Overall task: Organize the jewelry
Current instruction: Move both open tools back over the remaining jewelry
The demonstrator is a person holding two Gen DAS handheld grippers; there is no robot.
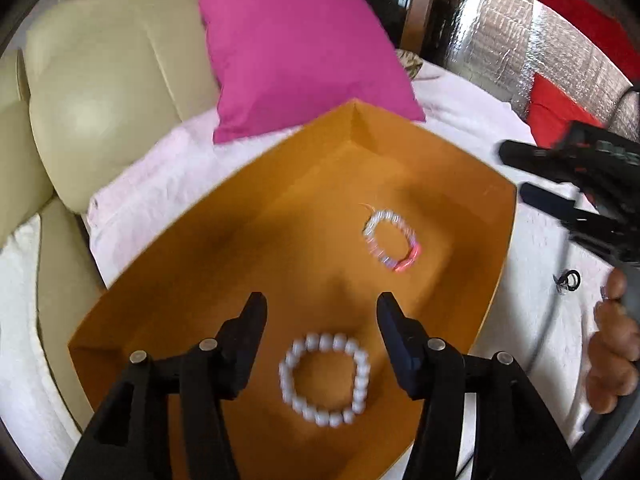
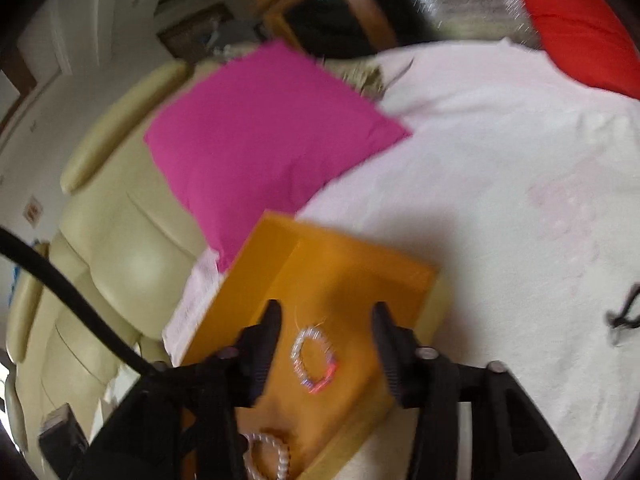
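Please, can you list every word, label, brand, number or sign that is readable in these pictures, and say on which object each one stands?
None can be read.
The orange box, the white bead bracelet, the clear and pink bracelet and the pink pillow show no writing.
A small plate on the wall may carry a sign; too small and blurred to read.

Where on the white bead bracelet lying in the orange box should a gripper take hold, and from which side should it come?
Probably from above: the white bead bracelet lies flat on the floor of the orange box, whose walls block a level approach. Pinch one stretch of the bead ring, one finger inside the loop and one outside. The open left gripper already straddles it.
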